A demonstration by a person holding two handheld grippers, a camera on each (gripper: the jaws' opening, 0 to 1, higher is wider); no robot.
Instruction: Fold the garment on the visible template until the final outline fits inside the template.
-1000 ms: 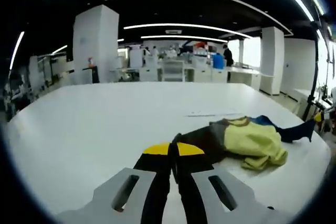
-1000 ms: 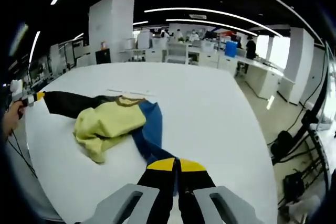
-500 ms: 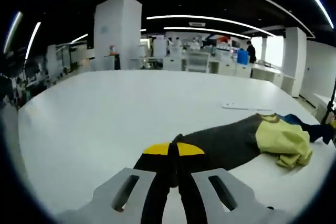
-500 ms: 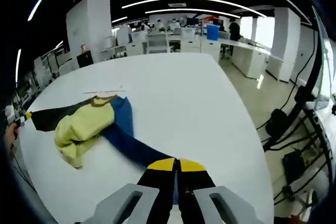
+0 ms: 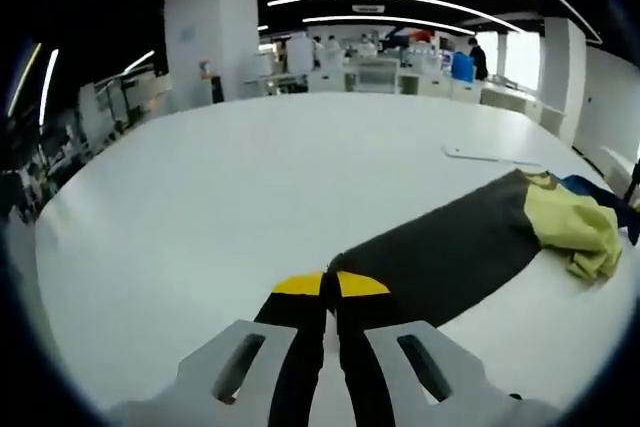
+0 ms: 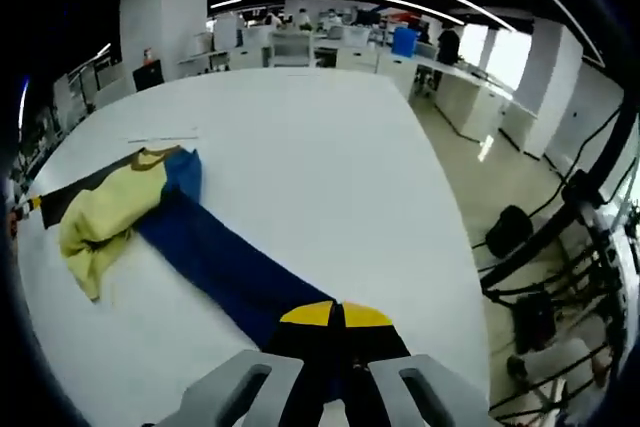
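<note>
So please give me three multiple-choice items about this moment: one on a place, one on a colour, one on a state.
1. Where does the garment lie?
A. on the white table
B. on the floor
C. on a chair

2. What colour is the sleeve held by the right gripper?
A. red
B. blue
C. white

3. How is the left gripper?
A. wide open
B. shut on the dark sleeve
C. lying on the table, holding nothing

Answers: 1 A, the cloth rests on the tabletop; 2 B, a blue sleeve runs into its tips; 3 B, its tips meet on the dark cloth.
</note>
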